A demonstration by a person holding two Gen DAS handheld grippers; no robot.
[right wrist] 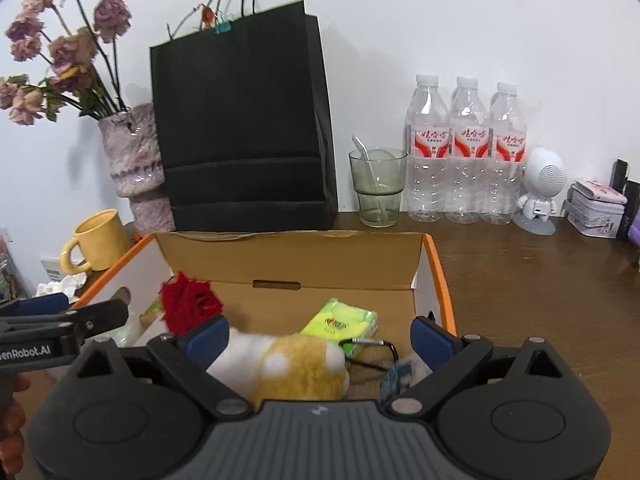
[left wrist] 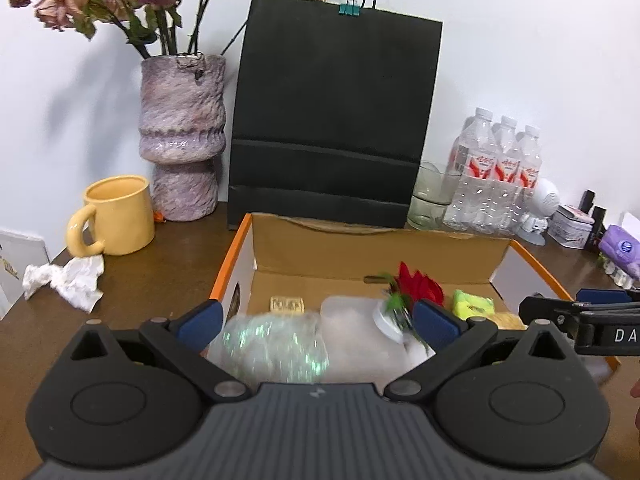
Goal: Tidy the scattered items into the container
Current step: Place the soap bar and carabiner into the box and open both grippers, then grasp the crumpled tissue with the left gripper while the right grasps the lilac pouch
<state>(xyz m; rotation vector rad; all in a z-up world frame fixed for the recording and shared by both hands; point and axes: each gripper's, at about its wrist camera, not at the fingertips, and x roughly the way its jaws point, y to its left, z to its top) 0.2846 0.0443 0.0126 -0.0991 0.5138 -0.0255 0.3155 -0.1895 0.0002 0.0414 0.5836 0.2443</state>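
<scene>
An open cardboard box with orange edges stands in front of me. In it lie a red artificial rose, a green tissue pack, a glittery clear bag, a frosted plastic container, a small tan biscuit-like piece, a yellow-and-white plush toy and a black carabiner. My left gripper is open above the glittery bag. My right gripper is open above the plush toy. Neither holds anything.
A crumpled white tissue and a yellow mug lie left of the box. Behind stand a purple vase, a black paper bag, a glass, three water bottles, a white speaker figure and a tin.
</scene>
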